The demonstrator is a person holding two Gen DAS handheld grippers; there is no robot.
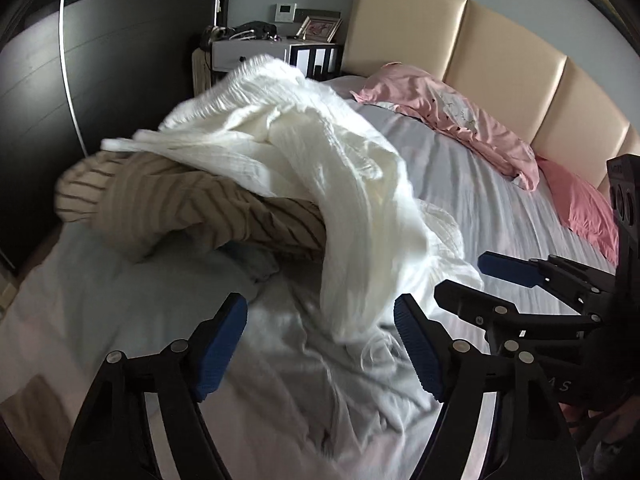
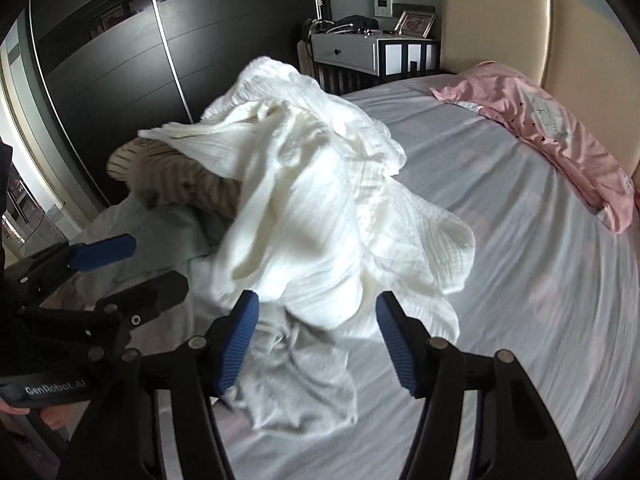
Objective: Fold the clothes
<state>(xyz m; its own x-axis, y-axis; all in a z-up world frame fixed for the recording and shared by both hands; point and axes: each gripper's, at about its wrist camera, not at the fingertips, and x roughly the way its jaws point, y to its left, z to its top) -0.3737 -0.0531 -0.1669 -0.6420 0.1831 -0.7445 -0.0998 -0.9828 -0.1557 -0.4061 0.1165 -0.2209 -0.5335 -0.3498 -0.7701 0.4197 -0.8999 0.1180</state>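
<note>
Landmark used throughout: the white garment (image 2: pixel 312 200), a crumpled, crinkle-textured heap on the bed (image 2: pixel 520 280).

Nearest: both tools hovered above the sheet on the near side of the garment, side by side. Left gripper (image 1: pixel 320 344) had its blue pads spread wide; between them only the garment's trailing grey-white hem and bare sheet, nothing pinched. Right gripper (image 2: pixel 316 344) also stood spread, somewhat narrower than the left, with the garment's lower edge lying between and beneath its fingers; pads not pressing on cloth. In the left wrist view the right tool showed just right of the garment's near edge; in the right wrist view the left tool showed to its left.

Middle: the garment lay piled high, its folds blurred. Part of it draped over a beige striped garment (image 1: pixel 168 200), which stuck out from under its left side. A pale blue cloth (image 2: pixel 176 232) lay below the striped piece, touching it, also left of the white heap.

Farther: a pink pillow (image 2: pixel 552 128) lay well right of and beyond the garment, against the cream padded headboard (image 2: pixel 500 16). A second, deeper pink pillow (image 1: pixel 580 208) sat right of the first.

Farthest: a white bedside cabinet (image 2: pixel 360 52) stood behind the garment. A dark wardrobe (image 2: pixel 100 60) filled the far left.
</note>
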